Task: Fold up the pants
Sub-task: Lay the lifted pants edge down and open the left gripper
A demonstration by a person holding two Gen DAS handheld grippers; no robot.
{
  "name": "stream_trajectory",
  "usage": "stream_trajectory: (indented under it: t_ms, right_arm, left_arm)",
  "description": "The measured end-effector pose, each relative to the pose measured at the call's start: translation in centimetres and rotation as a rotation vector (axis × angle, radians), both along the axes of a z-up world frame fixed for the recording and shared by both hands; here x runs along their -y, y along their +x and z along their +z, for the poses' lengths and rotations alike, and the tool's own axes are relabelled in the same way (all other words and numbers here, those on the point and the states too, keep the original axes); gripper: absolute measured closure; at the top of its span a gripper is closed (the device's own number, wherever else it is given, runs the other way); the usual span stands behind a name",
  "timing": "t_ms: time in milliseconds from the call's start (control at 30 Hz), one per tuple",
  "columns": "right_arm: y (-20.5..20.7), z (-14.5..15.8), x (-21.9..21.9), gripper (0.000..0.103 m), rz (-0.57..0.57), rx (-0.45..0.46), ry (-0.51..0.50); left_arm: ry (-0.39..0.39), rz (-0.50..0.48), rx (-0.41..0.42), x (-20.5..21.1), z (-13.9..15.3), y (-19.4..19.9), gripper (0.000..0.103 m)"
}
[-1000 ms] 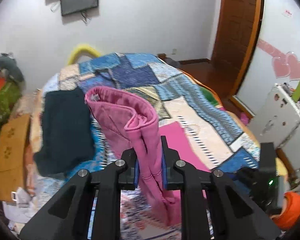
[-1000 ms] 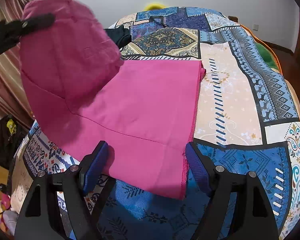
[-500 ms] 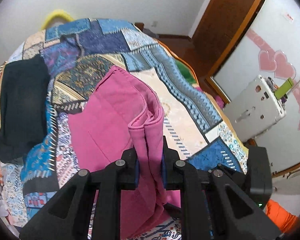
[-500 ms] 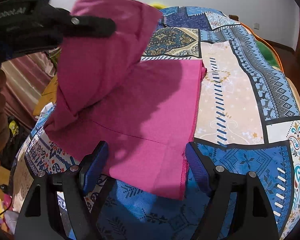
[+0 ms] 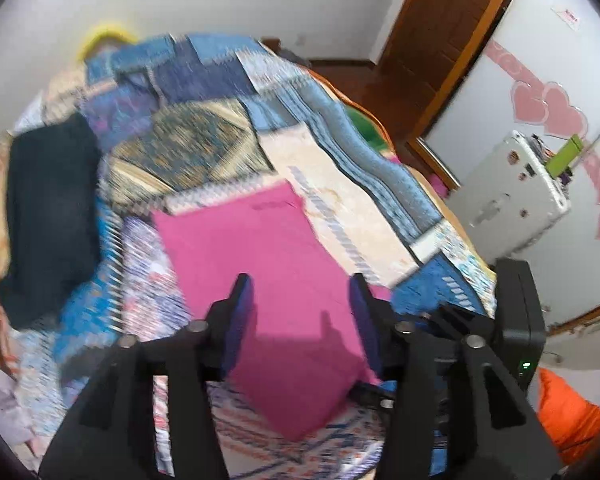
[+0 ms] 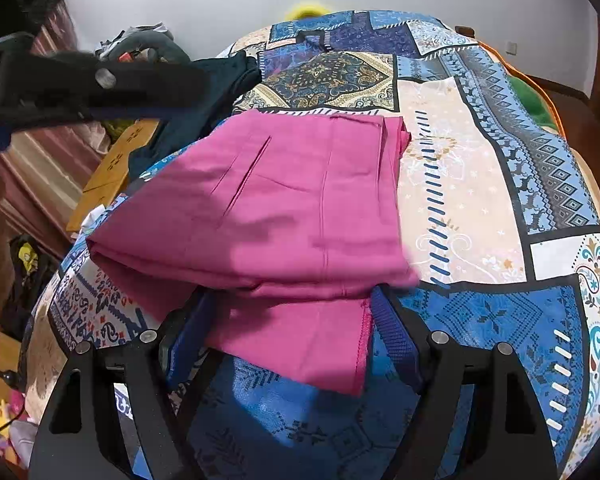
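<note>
The pink pants [image 6: 300,208] lie folded over on themselves on the patchwork bedspread [image 6: 480,184], the upper layer covering most of the lower one. They also show in the left wrist view [image 5: 260,264], which is blurred. My left gripper [image 5: 302,312] is open and empty, above the near part of the pants; its arm crosses the upper left of the right wrist view [image 6: 100,80]. My right gripper [image 6: 290,340] is open, jaws on either side of the near hem, which lies flat on the bed.
A dark folded garment [image 5: 48,216] lies on the bed left of the pants. A wooden door [image 5: 452,32], a white box [image 5: 512,196] and an orange thing [image 5: 568,412] stand off the bed's right side. Clutter sits on the floor at left [image 6: 24,264].
My left gripper has let go of the pants' end; the lifted part has dropped flat onto the lower layer. The left gripper has opened and is still moving. The right gripper has stayed put.
</note>
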State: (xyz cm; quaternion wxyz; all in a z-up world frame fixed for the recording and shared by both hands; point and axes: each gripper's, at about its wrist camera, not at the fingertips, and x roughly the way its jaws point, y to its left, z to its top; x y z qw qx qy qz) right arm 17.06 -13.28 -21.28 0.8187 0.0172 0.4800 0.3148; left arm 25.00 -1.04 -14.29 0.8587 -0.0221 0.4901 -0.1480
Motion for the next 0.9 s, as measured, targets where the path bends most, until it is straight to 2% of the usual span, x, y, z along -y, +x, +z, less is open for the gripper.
stream_trajectory:
  t_ms: [67, 167, 267, 400, 500, 567, 667, 767, 900]
  right_arm:
    - [0.0, -0.1, 0.1, 0.027, -0.001, -0.003, 0.003]
    - [-0.1, 0.0, 0.0, 0.027, 0.000, -0.003, 0.003]
    - [-0.1, 0.0, 0.0, 0.027, 0.001, 0.001, -0.001]
    - [-0.4, 0.4, 0.1, 0.027, 0.003, 0.012, -0.012]
    - [-0.6, 0.6, 0.7, 0.027, -0.001, 0.012, -0.010]
    - [-0.6, 0.7, 1.0, 0.027, -0.007, 0.010, -0.013]
    - [-0.4, 0.6, 1.5, 0.027, -0.022, 0.007, -0.027]
    - [-0.1, 0.5, 2.1, 0.027, -0.040, 0.004, -0.037]
    - [0.2, 0.7, 3.3, 0.027, -0.067, 0.011, -0.050]
  left_arm:
    - [0.046, 0.033, 0.053, -1.1, 0.7, 0.5, 0.029]
    - [0.100, 0.061, 0.075, -2.7, 0.8, 2.3, 0.019]
    - [0.153, 0.076, 0.050, -4.0, -0.2, 4.9, 0.018]
    - [0.205, 0.088, -0.011, -5.2, -3.0, 8.3, 0.017]
    - [0.284, 0.076, -0.063, -5.3, -6.3, 10.7, 0.017]
    - [0.351, 0.058, -0.137, -5.0, -9.2, 12.2, 0.017]
    - [0.379, 0.042, -0.186, -5.0, -12.1, 13.2, 0.014]
    - [0.402, 0.034, -0.186, -5.4, -12.8, 13.4, 0.006]
    - [0.411, 0.041, -0.180, -6.4, -12.4, 12.2, 0.006]
